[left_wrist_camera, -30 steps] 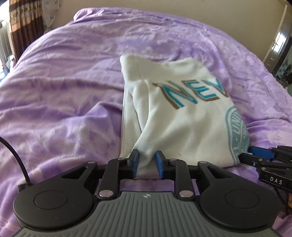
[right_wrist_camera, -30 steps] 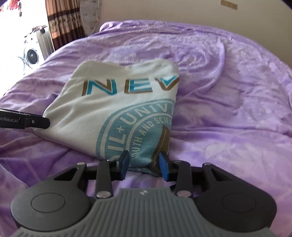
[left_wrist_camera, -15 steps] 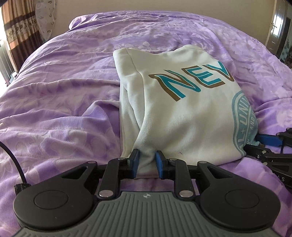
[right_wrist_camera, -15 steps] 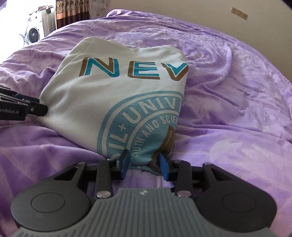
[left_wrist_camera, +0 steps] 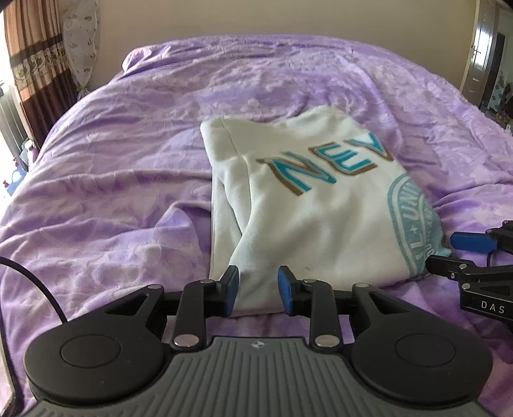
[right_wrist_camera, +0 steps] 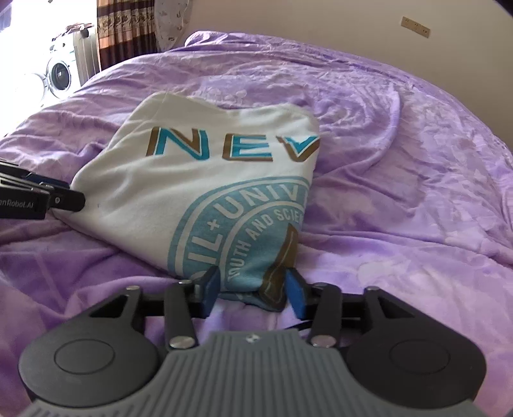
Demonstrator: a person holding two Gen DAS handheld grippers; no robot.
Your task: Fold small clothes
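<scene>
A folded cream shirt (left_wrist_camera: pixel 307 218) with teal "NEV" letters and a round teal print lies on the purple bed; it also shows in the right wrist view (right_wrist_camera: pixel 198 199). My left gripper (left_wrist_camera: pixel 258 291) is shut on the shirt's near left corner. My right gripper (right_wrist_camera: pixel 252 292) is shut on the near right corner, at the teal print. Each gripper shows at the edge of the other's view, the right one (left_wrist_camera: pixel 461 256) and the left one (right_wrist_camera: pixel 48 197).
The rumpled purple bedspread (left_wrist_camera: pixel 112 192) covers the whole bed. A brown striped curtain (left_wrist_camera: pixel 35 64) hangs at the left. A washing machine (right_wrist_camera: pixel 59 75) stands beyond the bed's far left. A beige wall (right_wrist_camera: pixel 320 19) is behind, with a door frame (left_wrist_camera: pixel 477 54) at the right.
Both grippers keep their hold on the shirt's near corners. The cameras have tilted up and the shirt has shifted slightly; the fold itself looks the same.
</scene>
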